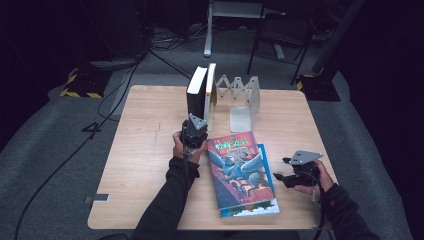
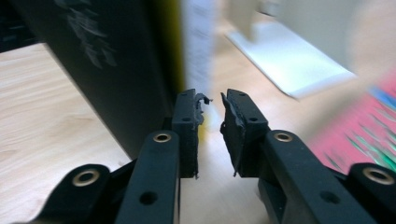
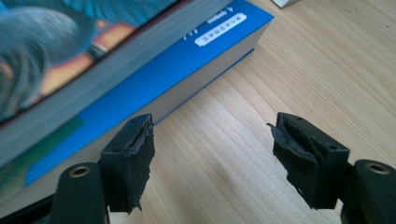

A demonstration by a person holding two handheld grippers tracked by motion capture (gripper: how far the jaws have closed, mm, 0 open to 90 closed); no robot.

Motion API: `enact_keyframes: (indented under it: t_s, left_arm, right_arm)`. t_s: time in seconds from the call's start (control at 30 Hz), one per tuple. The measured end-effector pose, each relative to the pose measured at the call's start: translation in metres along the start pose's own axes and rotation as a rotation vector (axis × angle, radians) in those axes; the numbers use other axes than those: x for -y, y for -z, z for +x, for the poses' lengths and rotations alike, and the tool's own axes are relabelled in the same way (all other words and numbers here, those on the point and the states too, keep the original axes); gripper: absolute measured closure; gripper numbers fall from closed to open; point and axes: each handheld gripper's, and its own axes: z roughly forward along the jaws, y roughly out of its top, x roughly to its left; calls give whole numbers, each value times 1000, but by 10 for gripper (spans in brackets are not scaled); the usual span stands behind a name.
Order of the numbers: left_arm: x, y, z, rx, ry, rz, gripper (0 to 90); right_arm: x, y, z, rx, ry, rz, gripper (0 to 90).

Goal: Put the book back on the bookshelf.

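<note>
Right tongs [image 3: 212,158] hang spread and empty beside the stacked books [image 1: 240,172] on the tabletop [image 1: 145,150]. Beyond that stack, left tongs [image 2: 212,126] are nearly pressed together, empty, just beside the upright black book [image 1: 196,92]. Best push it gently, squarely against the folding bookend [image 1: 242,100].

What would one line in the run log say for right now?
left gripper: shut, holding nothing, at upright black book | right gripper: open, holding nothing, beside stacked blue book | bookend rack: two books standing

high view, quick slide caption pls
Left gripper at two upright books in an expandable bookend; right gripper open beside two stacked books.
</note>
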Motion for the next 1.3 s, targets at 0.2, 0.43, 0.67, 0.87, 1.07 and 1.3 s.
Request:
enact_keyframes:
  t_s: [0.2, 0.43, 0.67, 0.87, 1.07, 1.3]
  left_arm:
    - [24, 27, -1, 140, -122, 74, 651]
    - [38, 49, -19, 195, -242, 148, 499]
    - [57, 63, -25, 232, -267, 193, 397]
    - [77, 67, -30, 288, -289, 239, 313]
    - [77, 56, -28, 278, -235, 232, 285]
    - [71, 45, -31, 306, -277, 200, 269]
  right_arm:
    - [-3, 13, 4, -49, -28, -38, 301]
    - [-12, 15, 21, -98, 33, -24, 285]
    - [-20, 21, 29, -122, 37, -59, 286]
    - [-28, 19, 37, -146, 32, -78, 287]
    - [-39, 2, 44, -151, 8, -58, 281]
    - [-40, -14, 40, -184, -43, -36, 213]
